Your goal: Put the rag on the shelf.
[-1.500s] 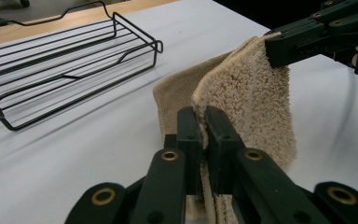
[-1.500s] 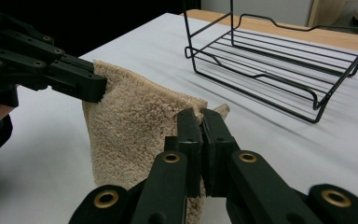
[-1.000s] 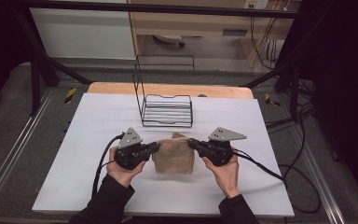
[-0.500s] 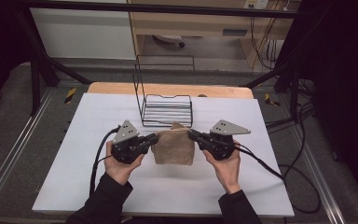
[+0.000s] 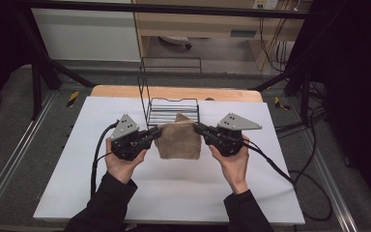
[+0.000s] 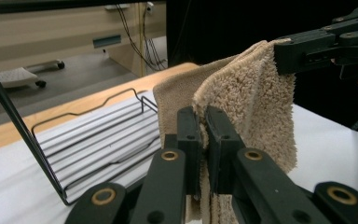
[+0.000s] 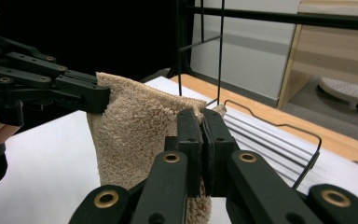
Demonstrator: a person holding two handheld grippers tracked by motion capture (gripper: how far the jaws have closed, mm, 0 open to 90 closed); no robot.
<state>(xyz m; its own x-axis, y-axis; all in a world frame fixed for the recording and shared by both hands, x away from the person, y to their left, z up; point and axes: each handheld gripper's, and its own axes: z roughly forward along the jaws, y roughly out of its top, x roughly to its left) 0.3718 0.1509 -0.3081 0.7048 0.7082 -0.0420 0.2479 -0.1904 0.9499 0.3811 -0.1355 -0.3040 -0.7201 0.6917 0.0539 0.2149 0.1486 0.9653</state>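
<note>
High view is showing a folded beige terry-cloth towel (image 5: 178,141) hanging in the middle of the frame, with a hand-held gripper pinching each of its top corners. On the left, the left gripper (image 5: 155,133) is clamping the towel's upper left corner, and the right gripper (image 5: 197,127) is doing the same on the upper right corner. The towel is dangling just in front of a black wire rack (image 5: 173,108) that's sitting on the white bench (image 5: 77,169), toward the upper centre.

Left gripper view is showing its jaws squeezed tight on the towel's (image 6: 256,107) thick folded edge, with the rack (image 6: 98,140) at the left. Right gripper view is looking much the same: jaws pressed together on the towel (image 7: 135,135), with the other gripper (image 7: 103,99) gripping the far corner at upper left.
</note>
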